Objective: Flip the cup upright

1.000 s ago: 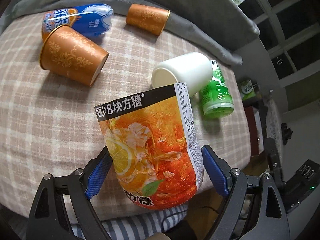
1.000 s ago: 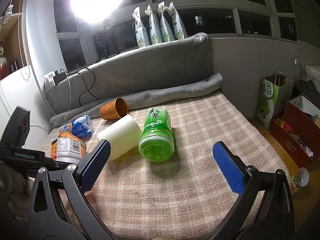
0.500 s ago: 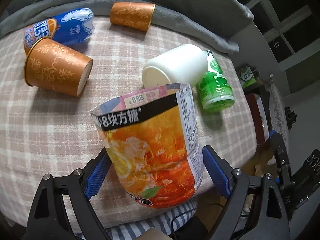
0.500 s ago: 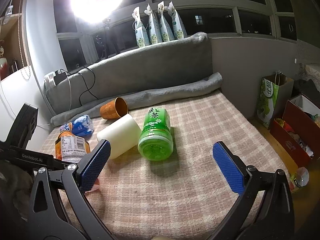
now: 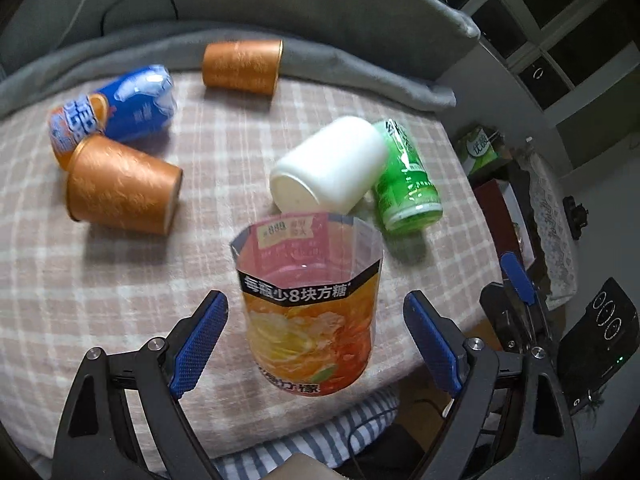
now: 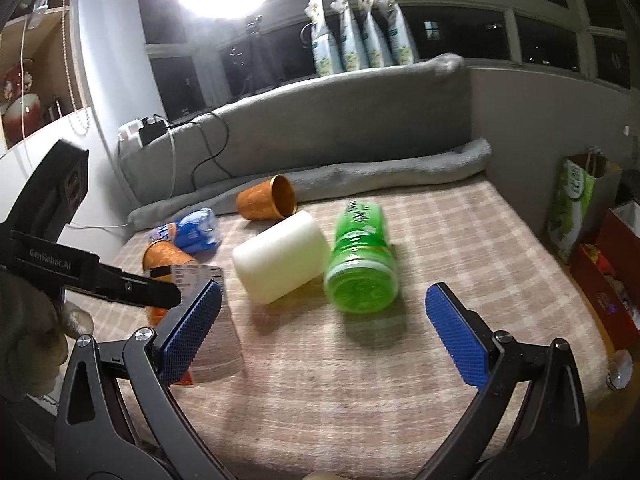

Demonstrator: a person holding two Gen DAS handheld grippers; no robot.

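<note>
Left gripper (image 5: 316, 336) has its blue pads spread apart on either side of the orange iced-tea cup (image 5: 310, 304), which stands upright, mouth up, on the checked cloth (image 5: 120, 280), untouched by either pad; right gripper (image 6: 322, 332) gapes wide, empty, facing the white cup (image 6: 280, 258) lying beside the green tea bottle (image 6: 362, 264)

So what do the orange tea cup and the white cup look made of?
Orange tea cup: seemingly thin clear plastic under a glossy printed wrap; its open top has a faceted rim you can see through. White cup: matte and opaque, plastic or ceramic, hard to say.
</note>
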